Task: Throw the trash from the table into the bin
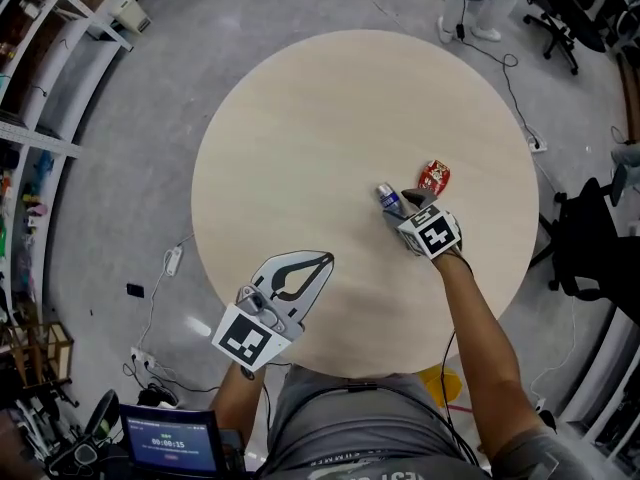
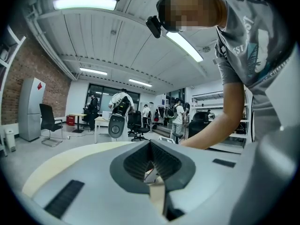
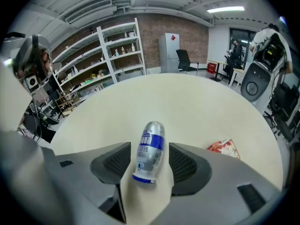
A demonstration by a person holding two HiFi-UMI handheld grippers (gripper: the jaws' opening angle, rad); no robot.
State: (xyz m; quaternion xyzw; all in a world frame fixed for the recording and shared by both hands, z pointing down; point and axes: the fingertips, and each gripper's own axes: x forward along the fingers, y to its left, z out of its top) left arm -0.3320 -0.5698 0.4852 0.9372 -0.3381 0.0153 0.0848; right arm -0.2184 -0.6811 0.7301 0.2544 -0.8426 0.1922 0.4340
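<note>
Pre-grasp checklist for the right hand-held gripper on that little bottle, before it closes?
1. Bottle between the right hand-held gripper jaws: ok, it lies on its side on the table.
2. Jaws open: ok, a gap shows on both sides and the pads are not pressing.
3. Red wrapper clear of the jaws: ok, it lies off to one side.
4. Left hand-held gripper out of the way: ok, shut, near the table edge.
5. Bin located: cannot tell.
</note>
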